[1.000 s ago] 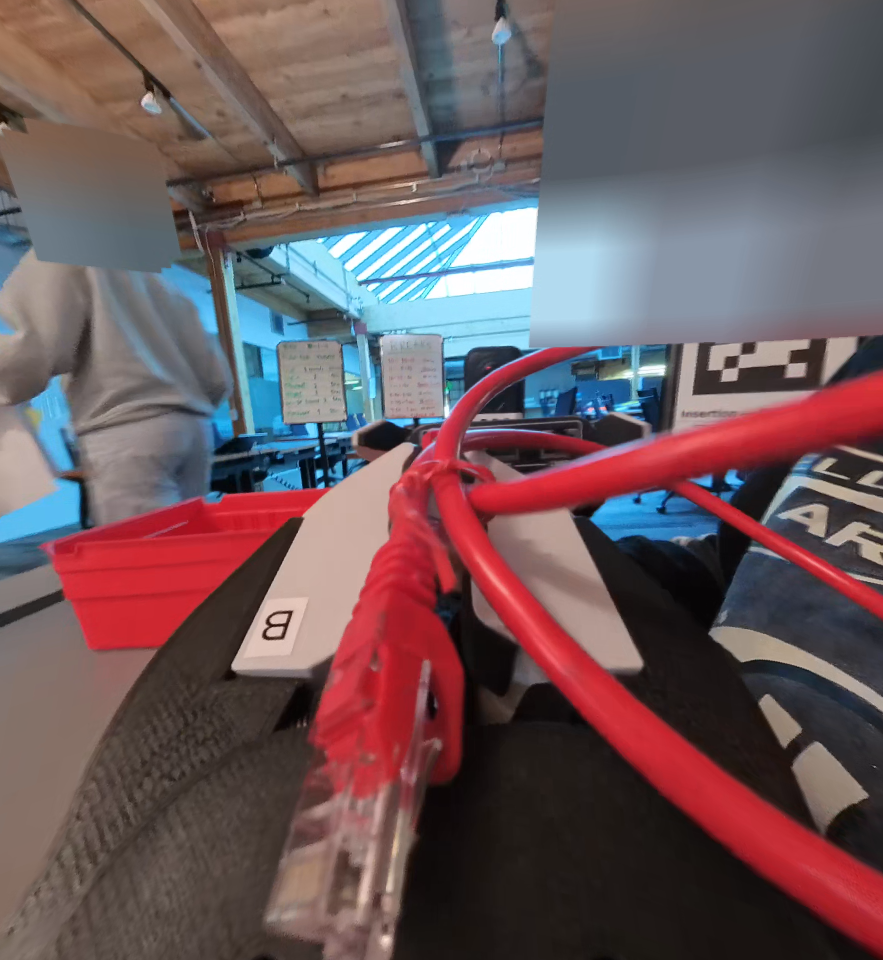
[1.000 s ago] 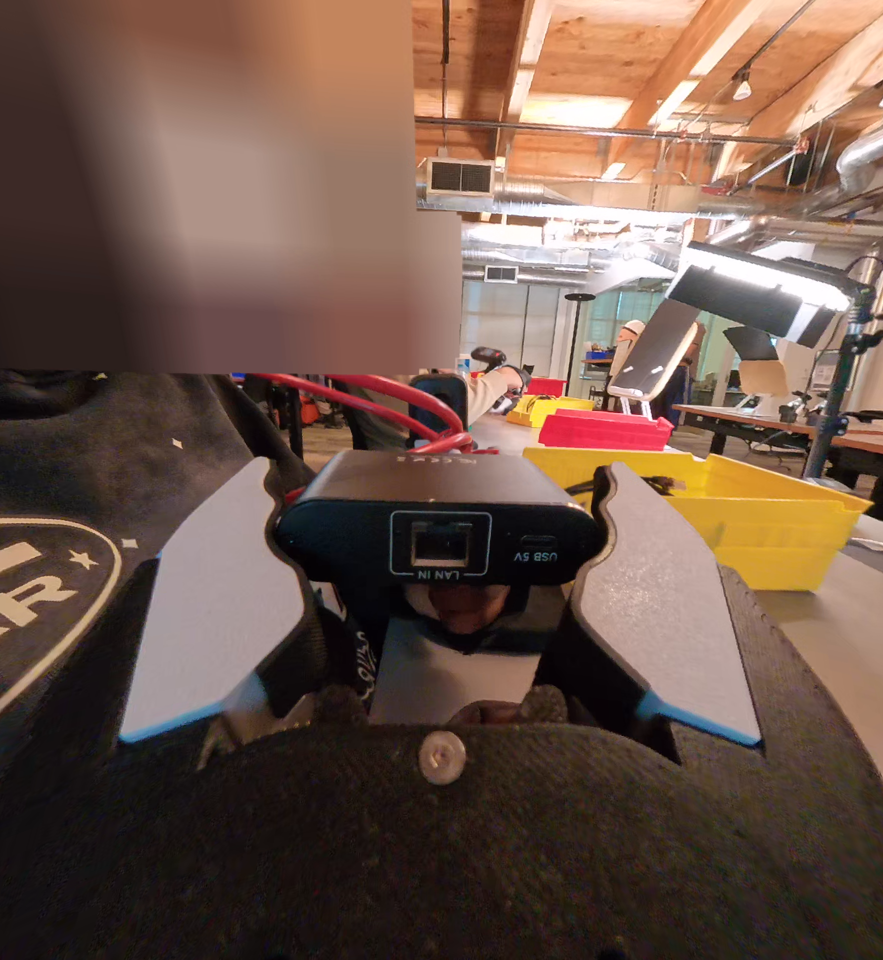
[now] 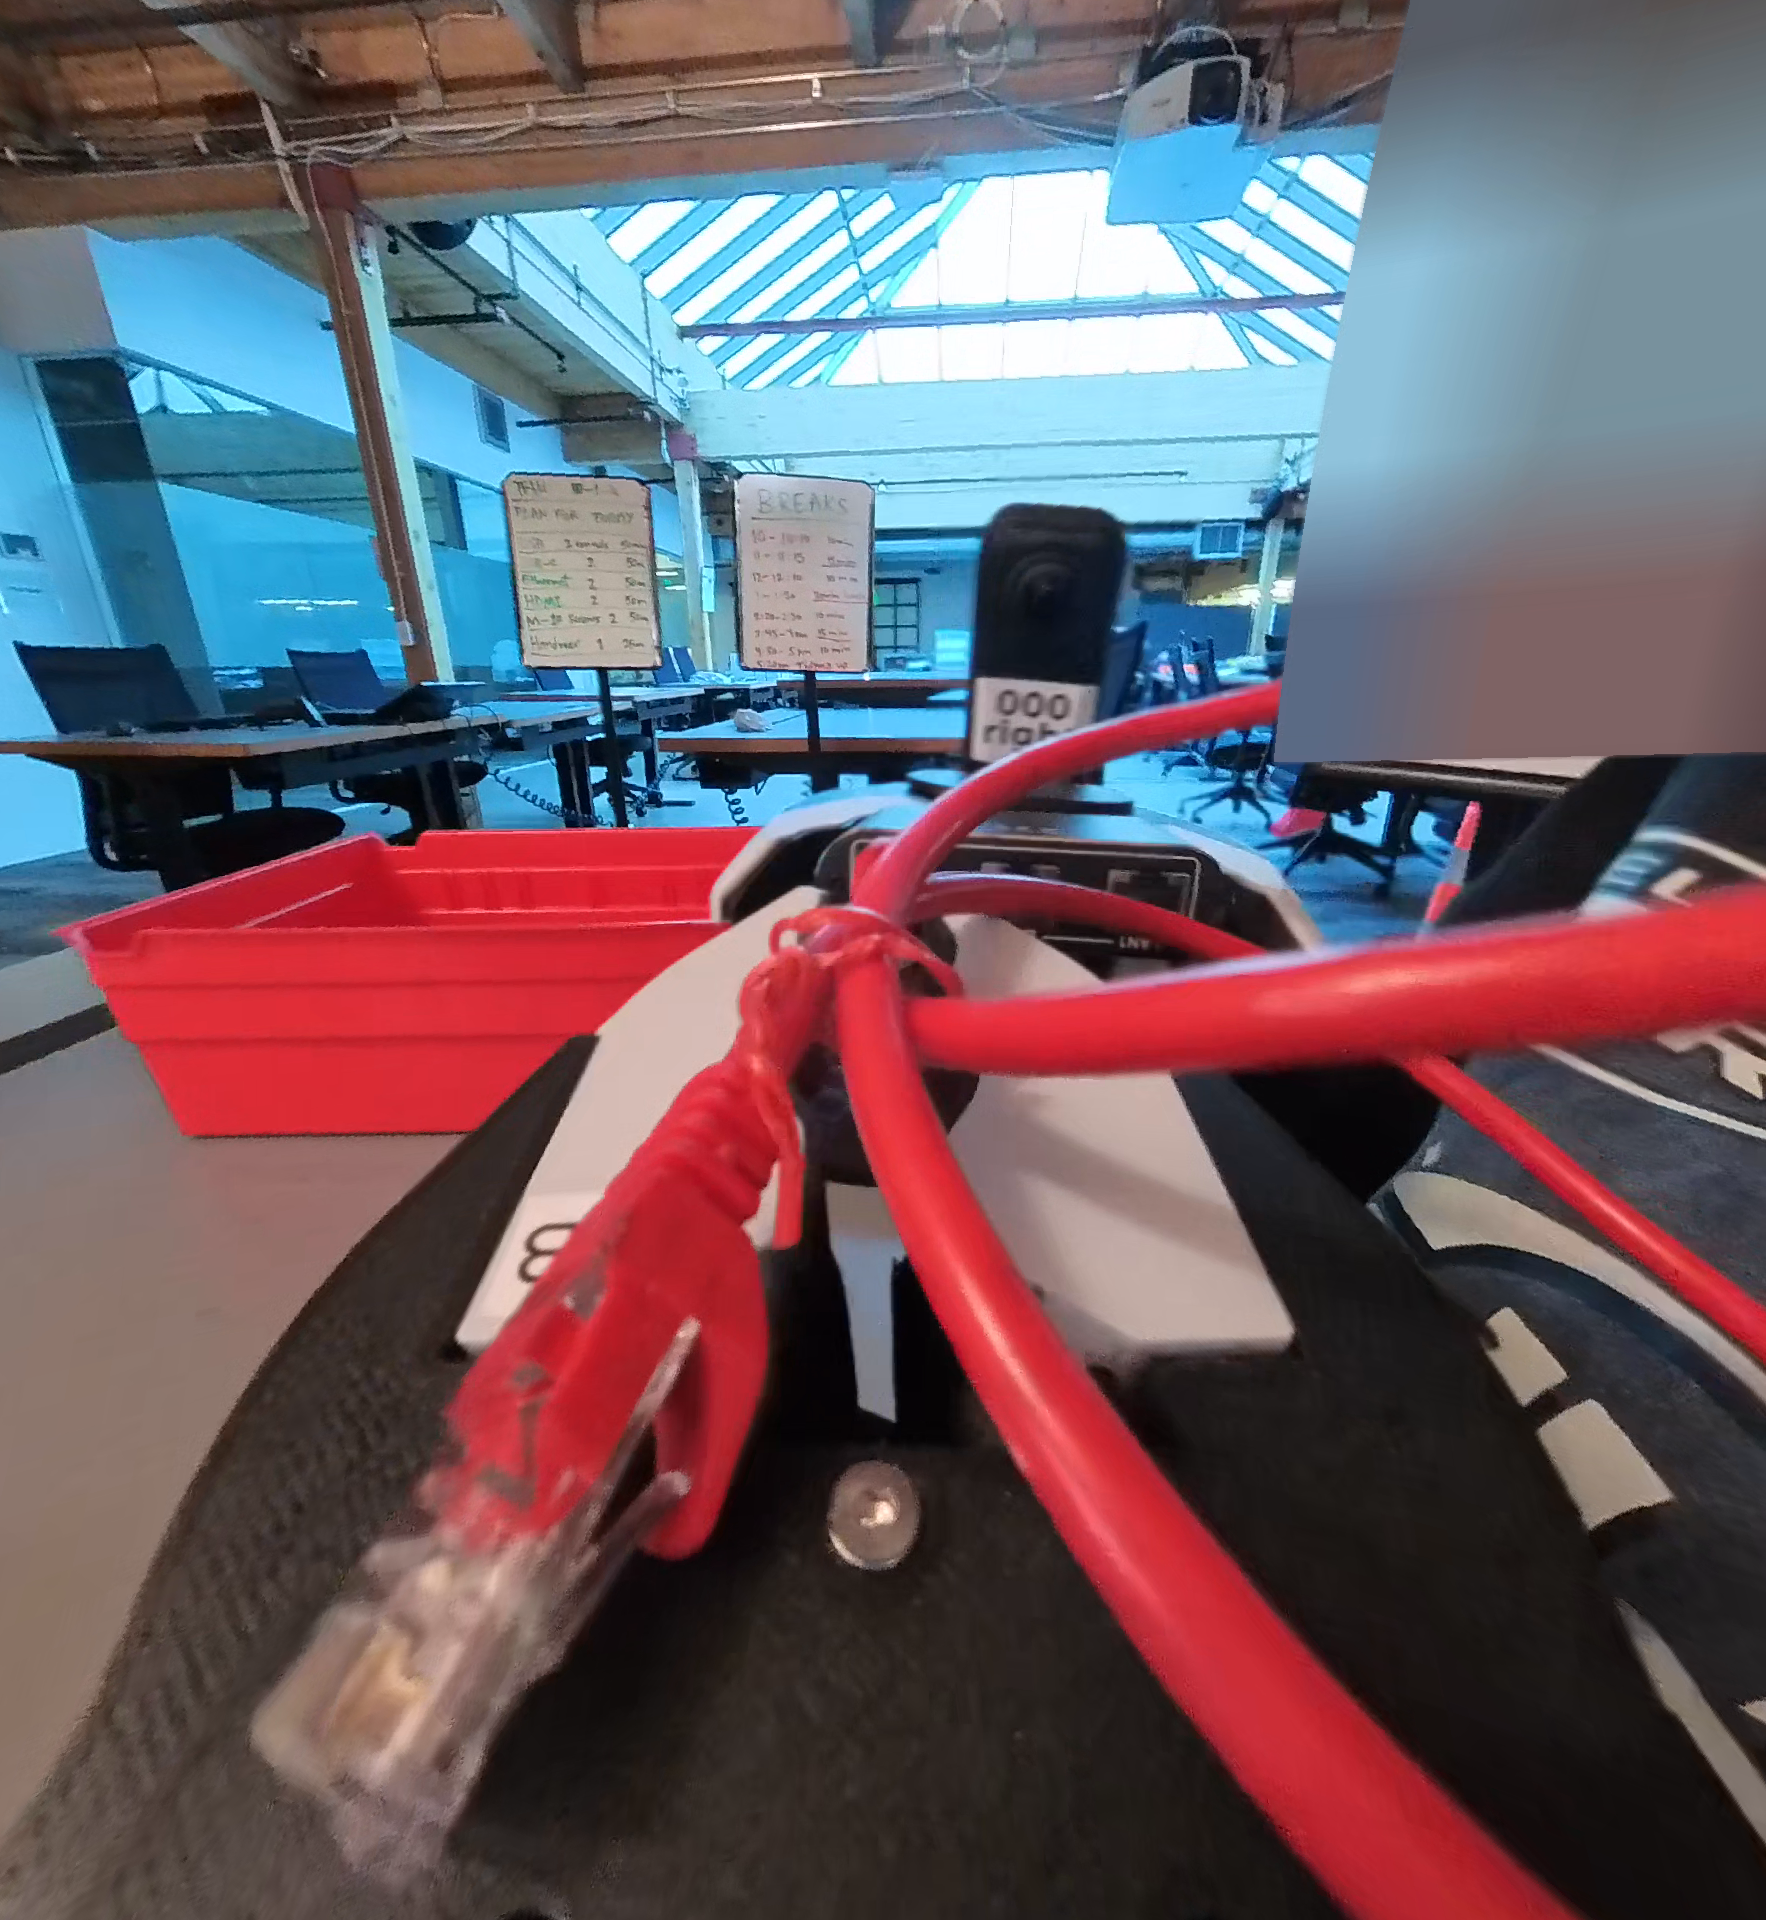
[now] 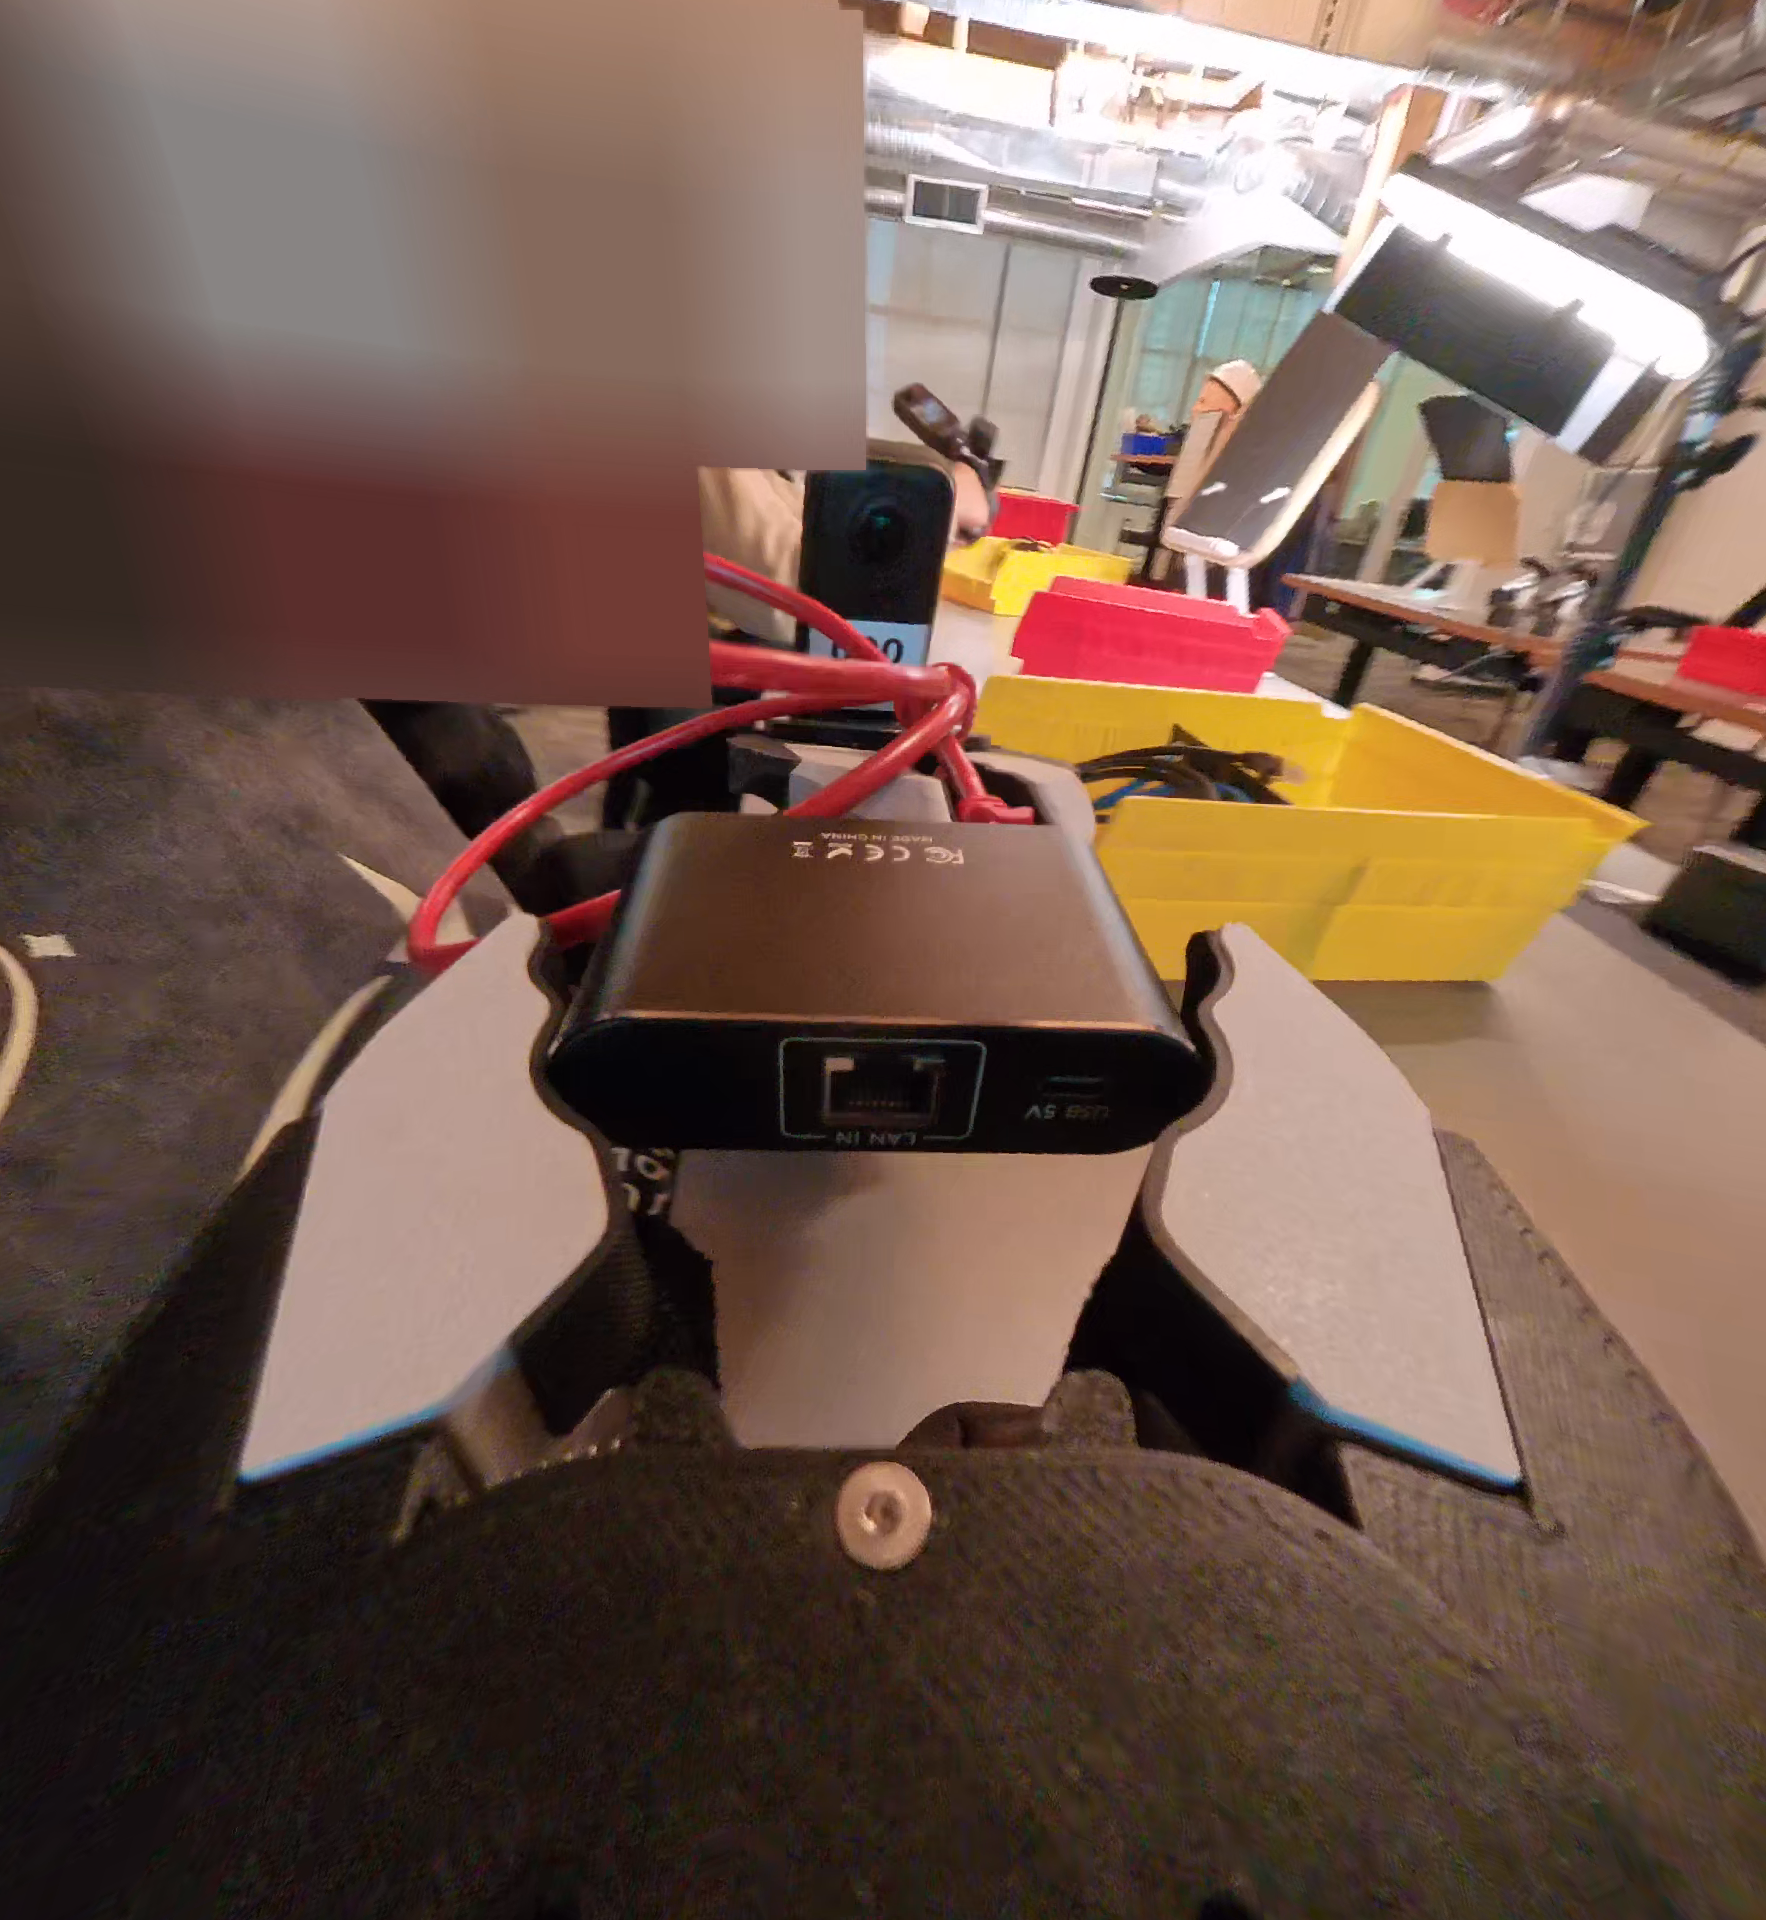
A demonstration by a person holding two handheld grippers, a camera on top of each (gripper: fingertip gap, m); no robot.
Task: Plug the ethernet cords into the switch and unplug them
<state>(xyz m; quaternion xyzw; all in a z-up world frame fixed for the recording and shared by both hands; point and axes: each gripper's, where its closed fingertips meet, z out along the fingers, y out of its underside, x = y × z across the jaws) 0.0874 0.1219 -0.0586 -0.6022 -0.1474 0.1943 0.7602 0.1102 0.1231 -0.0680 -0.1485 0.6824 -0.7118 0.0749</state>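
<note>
My left gripper (image 3: 848, 966) is shut on a bundled red ethernet cord (image 3: 1014, 1351). The cord's free plug (image 3: 505, 1538), with a clear tip, hangs back toward the camera over the left finger. Loops of the cord run off to the right. My right gripper (image 4: 874, 935) is shut on a small black switch (image 4: 858, 914), and one port (image 4: 879, 1086) faces the camera. The two grippers face each other closely. The switch also shows in the left wrist view (image 3: 1149, 883), just past the cord. The cord also shows in the right wrist view (image 4: 858, 717), behind the switch.
A red bin (image 3: 391, 997) stands on the grey table (image 3: 79, 1299) to the left. A yellow bin (image 4: 1430, 862) holding dark cables, another red bin (image 4: 1139, 634) and a small black box (image 4: 1741, 914) are on the right. A person's dark printed shirt (image 4: 131, 987) is close by. Both grippers' tips are close together, under 4 cm apart.
Both grippers have tilted down and come closer together. The switch now shows its top face. The person in grey is gone from the left wrist view.
</note>
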